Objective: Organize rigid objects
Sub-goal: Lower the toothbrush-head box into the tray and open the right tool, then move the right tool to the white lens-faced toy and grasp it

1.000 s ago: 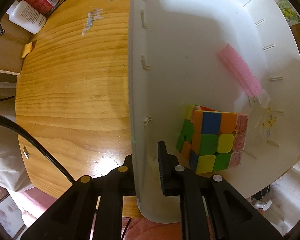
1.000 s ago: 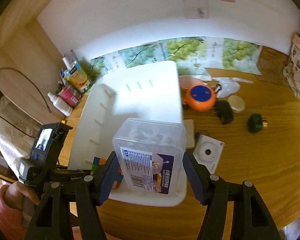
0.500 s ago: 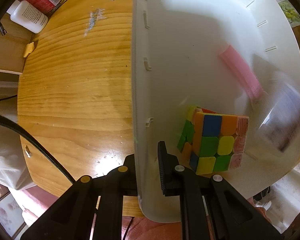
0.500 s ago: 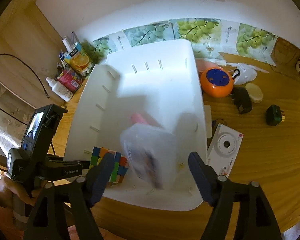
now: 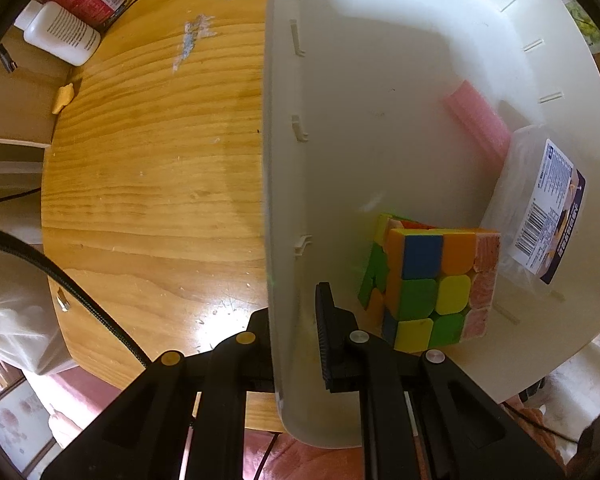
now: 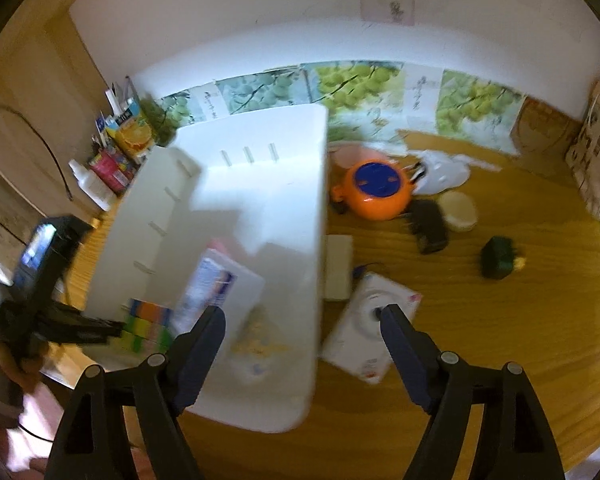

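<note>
A white plastic bin [image 5: 284,184] [image 6: 268,200] stands on the wooden table. My left gripper [image 5: 296,320] is shut on the bin's left wall near its front corner. Inside lie a multicolour puzzle cube [image 5: 428,284] [image 6: 148,322], a pink bar [image 5: 476,120] and a clear lidded plastic box [image 5: 540,204] [image 6: 220,288] with a blue-and-white label, leaning beside the cube. My right gripper [image 6: 300,328] is open and empty above the bin's front right rim.
Right of the bin lie a white flat carton [image 6: 372,336], a cream block [image 6: 338,268], an orange round gadget [image 6: 374,192], a black adapter [image 6: 428,226], a cream disc [image 6: 458,212] and a dark green plug [image 6: 500,258]. Bottles and cartons [image 6: 116,152] stand at the back left.
My right gripper opened and let go of the clear box, which dropped into the bin beside the cube. The right gripper then drew back to the right. The left gripper kept its hold.
</note>
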The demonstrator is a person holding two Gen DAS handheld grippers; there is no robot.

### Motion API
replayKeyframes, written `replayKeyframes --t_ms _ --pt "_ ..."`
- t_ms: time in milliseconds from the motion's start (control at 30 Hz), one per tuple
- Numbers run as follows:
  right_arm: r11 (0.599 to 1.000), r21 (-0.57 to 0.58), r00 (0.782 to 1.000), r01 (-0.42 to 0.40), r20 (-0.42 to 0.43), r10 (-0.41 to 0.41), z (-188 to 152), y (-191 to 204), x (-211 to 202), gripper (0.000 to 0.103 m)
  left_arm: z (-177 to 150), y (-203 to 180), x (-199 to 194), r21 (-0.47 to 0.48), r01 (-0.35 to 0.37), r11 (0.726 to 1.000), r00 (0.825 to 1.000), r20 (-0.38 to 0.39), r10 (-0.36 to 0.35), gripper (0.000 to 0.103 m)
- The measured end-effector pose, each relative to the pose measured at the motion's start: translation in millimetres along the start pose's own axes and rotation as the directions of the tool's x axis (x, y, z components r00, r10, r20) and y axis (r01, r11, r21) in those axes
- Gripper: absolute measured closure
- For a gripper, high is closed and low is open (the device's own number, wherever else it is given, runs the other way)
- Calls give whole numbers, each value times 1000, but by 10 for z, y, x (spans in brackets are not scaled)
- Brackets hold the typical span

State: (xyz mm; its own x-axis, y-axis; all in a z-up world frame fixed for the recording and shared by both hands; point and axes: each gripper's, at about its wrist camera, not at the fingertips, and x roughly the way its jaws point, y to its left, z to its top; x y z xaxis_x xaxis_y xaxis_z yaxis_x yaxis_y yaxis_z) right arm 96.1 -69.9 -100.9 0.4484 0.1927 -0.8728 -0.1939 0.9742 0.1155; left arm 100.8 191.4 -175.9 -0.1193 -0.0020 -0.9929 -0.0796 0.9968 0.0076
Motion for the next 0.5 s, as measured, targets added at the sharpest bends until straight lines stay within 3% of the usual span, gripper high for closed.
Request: replayKeyframes --t_ms 500 --pt "983 -184 995 20 100 -2 -136 -671 17 21 51 135 67 -75 -20 997 1000 -18 18 89"
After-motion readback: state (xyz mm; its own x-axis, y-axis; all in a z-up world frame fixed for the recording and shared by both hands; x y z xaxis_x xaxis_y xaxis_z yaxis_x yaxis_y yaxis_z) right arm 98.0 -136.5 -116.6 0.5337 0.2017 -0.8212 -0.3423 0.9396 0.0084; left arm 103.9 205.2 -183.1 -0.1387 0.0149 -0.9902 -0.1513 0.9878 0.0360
